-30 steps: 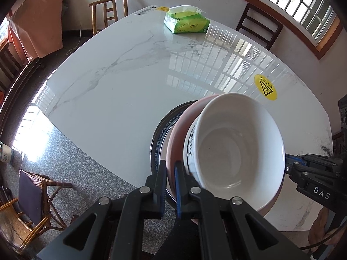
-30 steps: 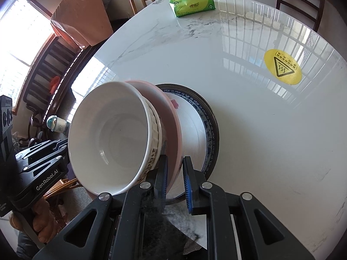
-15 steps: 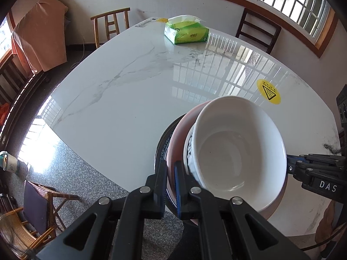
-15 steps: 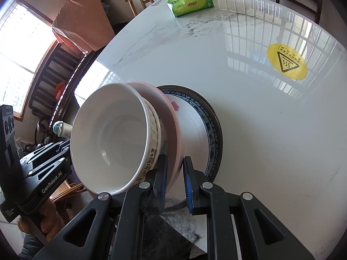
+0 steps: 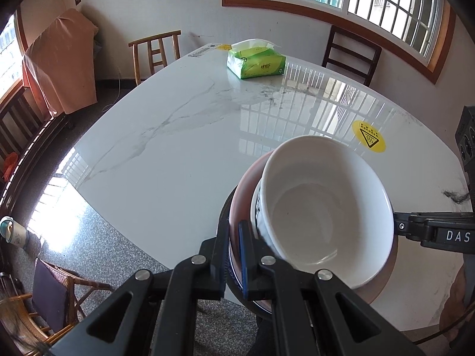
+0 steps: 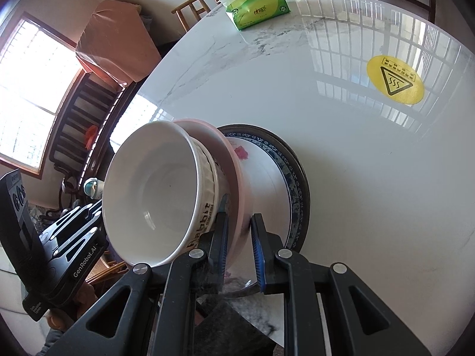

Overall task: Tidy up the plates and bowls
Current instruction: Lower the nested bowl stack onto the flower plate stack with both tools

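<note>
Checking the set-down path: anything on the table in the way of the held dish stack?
Nothing visible. Both the left gripper and right gripper clamp the stack: white ceramic bowl on pink plate and blue-rimmed plate. The white marble table ahead is bare; the green tissue pack lies at the far edge.

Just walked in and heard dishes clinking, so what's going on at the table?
A person is carrying a stack of dishes with two handheld grippers. The left gripper and right gripper have their jaws shut on opposite edges of the stack: a white bowl nested in a pink plate, over a blue-rimmed plate. It is tilted above the marble table.
</note>
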